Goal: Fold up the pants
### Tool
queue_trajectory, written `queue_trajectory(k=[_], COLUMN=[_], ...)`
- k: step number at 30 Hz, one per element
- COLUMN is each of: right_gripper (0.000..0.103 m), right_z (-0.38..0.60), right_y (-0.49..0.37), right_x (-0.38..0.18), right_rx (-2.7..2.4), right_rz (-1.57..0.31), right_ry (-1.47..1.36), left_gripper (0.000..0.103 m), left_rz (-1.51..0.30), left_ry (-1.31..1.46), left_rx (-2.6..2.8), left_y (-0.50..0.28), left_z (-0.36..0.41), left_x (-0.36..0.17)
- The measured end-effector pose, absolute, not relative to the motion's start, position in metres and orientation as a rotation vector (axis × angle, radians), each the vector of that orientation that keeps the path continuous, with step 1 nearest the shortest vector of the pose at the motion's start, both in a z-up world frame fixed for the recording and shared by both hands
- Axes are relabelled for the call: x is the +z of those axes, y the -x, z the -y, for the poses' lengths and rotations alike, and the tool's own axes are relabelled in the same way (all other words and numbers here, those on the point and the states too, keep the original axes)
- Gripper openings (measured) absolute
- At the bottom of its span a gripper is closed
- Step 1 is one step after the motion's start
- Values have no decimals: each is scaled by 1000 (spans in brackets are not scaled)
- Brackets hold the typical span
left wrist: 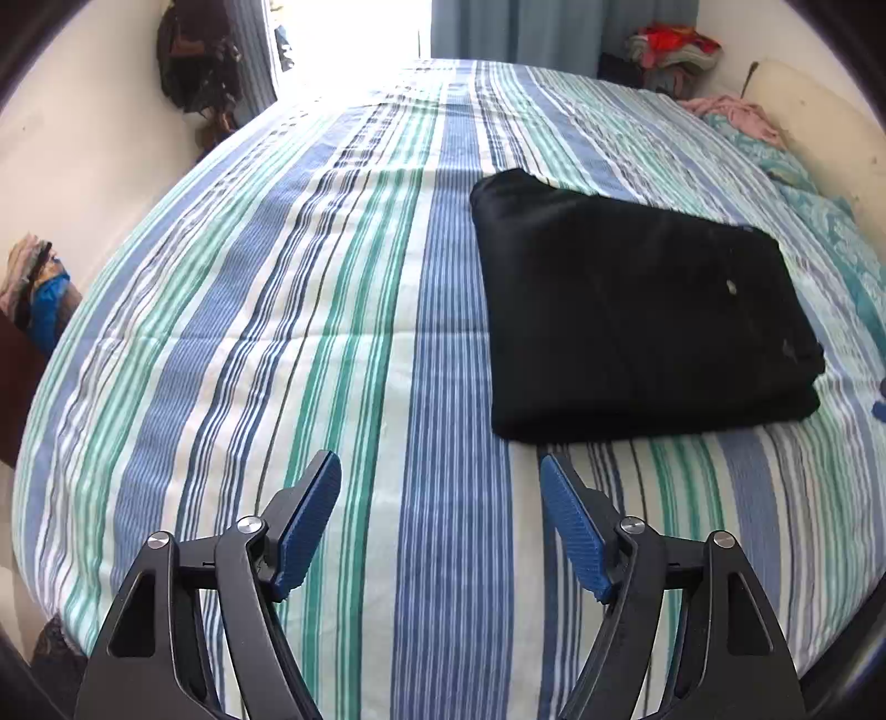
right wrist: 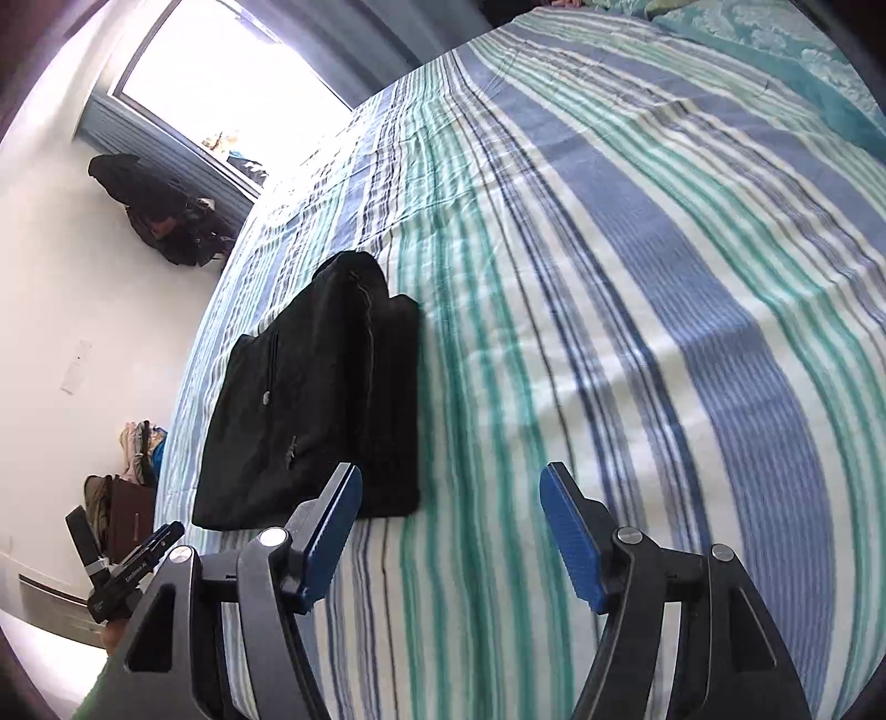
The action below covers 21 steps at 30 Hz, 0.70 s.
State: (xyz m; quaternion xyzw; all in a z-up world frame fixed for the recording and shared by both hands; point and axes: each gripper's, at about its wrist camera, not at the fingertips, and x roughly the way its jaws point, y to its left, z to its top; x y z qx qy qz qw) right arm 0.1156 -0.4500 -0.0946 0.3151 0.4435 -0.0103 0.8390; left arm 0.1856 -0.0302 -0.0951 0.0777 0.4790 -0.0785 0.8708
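Observation:
Black pants [left wrist: 637, 310] lie folded into a flat rectangular stack on the striped bed; they also show in the right wrist view [right wrist: 310, 399], with a zip and a small button visible. My left gripper [left wrist: 440, 471] is open and empty, held above the sheet just in front and left of the pants. My right gripper [right wrist: 451, 482] is open and empty, its left finger near the pants' near edge, apart from the cloth. The left gripper also shows at the lower left of the right wrist view [right wrist: 133, 570].
The bed [left wrist: 277, 332] has a blue, green and white striped sheet. A teal pillow [left wrist: 819, 221] and pink cloth [left wrist: 736, 111] lie at its far right. Clothes piles [left wrist: 670, 50] and bags [left wrist: 194, 61] stand by the walls. A bright window [right wrist: 221, 72] is behind.

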Motion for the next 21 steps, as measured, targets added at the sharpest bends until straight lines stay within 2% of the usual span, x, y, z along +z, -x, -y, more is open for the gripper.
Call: queue_trajectory(k=[1, 3, 5, 6, 8, 12, 16, 21], right_gripper=[73, 103, 103, 103, 103, 103, 103, 103], right_z=[451, 445, 430, 417, 390, 343, 290, 243], right_y=[-103, -77, -60, -59, -55, -39, -15, 1], right_x=[-88, -69, -54, -48, -38, -5, 16, 10], right_rx=[-41, -66, -89, -130, -231, -249, -300, -235], right_rz=[-914, -860, -816, -841, -859, -756, -760, -824], right_ry=[-631, -583, -540, -493, -381, -321, -231, -177], left_gripper=[82, 83, 85, 89, 91, 101, 101, 101], left_rz=[-991, -951, -896, -883, -854, -817, -822, -830], left_ry=[-187, -231, -266, -273, -254, -143, -88, -53], left_rx=[-161, -159, -180, -183, -208, -290, -280, -249], left_y=[-171, -148, -135, -132, -124, -111, -88, -65], left_z=[34, 44, 59, 66, 76, 76, 64, 49], left_x=[-94, -90, -75, -66, -42, 3, 16, 15])
